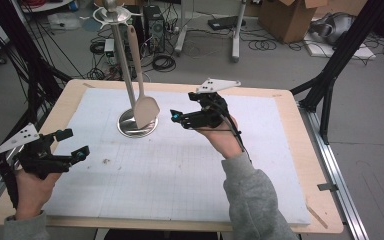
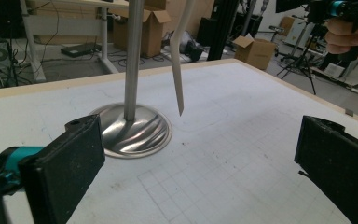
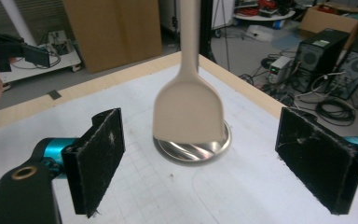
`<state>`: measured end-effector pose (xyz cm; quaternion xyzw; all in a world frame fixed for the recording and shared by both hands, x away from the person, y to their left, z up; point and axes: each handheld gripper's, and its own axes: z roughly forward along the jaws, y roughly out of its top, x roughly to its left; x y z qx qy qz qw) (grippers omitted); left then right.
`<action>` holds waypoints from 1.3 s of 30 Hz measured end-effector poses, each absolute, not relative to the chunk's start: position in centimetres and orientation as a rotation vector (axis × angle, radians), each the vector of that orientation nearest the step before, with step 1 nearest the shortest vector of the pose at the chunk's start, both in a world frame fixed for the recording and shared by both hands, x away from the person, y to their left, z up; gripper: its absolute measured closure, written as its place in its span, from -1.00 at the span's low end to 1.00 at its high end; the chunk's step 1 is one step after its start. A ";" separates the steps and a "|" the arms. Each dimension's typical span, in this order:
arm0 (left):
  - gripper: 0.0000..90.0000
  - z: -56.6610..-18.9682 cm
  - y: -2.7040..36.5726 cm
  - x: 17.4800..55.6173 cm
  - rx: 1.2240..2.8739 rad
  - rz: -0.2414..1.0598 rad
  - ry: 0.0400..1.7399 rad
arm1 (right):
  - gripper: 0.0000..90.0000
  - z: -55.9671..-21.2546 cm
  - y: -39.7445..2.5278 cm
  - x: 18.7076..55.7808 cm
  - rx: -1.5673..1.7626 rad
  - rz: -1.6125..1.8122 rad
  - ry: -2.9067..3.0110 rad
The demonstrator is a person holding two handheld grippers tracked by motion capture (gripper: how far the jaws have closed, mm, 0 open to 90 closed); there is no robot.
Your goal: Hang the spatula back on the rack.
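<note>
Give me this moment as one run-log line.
left gripper: open, near left table edge | right gripper: open, facing spatula | spatula: hanging from metal stand, above its base | nothing gripped

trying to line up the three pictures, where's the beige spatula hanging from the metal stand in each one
High view: beige flat-bladed spatula hangs upper centre-left, blade over the base.
Left gripper view: edge-on, upper centre, right of the pole.
Right gripper view: blade faces the camera, centre.
Shared landmark: round shiny metal stand base.

A lab: floor cables, computer towers, cardboard boxes.
</note>
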<state>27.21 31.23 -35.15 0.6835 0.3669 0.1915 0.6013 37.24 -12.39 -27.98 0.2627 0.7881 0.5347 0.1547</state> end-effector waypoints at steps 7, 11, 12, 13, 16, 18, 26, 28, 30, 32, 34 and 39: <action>-0.96 -35.0 31.1 27.2 1.587 0.452 0.850 | -0.67 -28.7 -15.2 36.3 0.789 1.543 2.213; -0.96 -35.0 31.1 27.2 1.584 0.453 0.855 | -0.67 -29.0 -16.4 35.9 0.792 1.544 2.199; -0.96 -35.0 31.2 27.2 1.583 0.453 0.857 | -0.67 -29.0 -16.6 35.9 0.794 1.545 2.198; -0.96 -35.0 31.2 27.2 1.582 0.454 0.858 | -0.67 -29.1 -16.8 35.8 0.795 1.546 2.197; -0.96 -35.0 31.2 27.3 1.579 0.452 0.857 | -0.67 -29.2 -17.3 35.7 0.799 1.535 2.205; -0.96 -35.0 31.2 27.3 1.580 0.451 0.856 | -0.67 -29.3 -17.6 35.5 0.798 1.530 2.204; -0.96 -35.0 31.0 27.6 1.582 0.446 0.853 | -0.67 -29.9 -19.4 34.9 0.827 1.529 2.193; -0.96 -35.0 31.0 27.6 1.581 0.446 0.852 | -0.67 -30.1 -20.0 34.7 0.839 1.538 2.183; -0.96 -35.0 31.0 27.6 1.579 0.447 0.853 | -0.67 -30.3 -20.7 34.6 0.850 1.547 2.170; -0.96 -34.9 31.0 27.6 1.583 0.449 0.850 | -0.67 -30.5 -21.3 34.5 0.867 1.550 2.161; -0.96 -34.9 30.9 27.5 1.579 0.448 0.848 | -0.67 -30.7 -21.8 34.3 0.877 1.545 2.154; -0.96 -34.9 30.7 27.6 1.587 0.447 0.844 | -0.67 -31.4 -22.7 33.9 0.890 1.535 2.158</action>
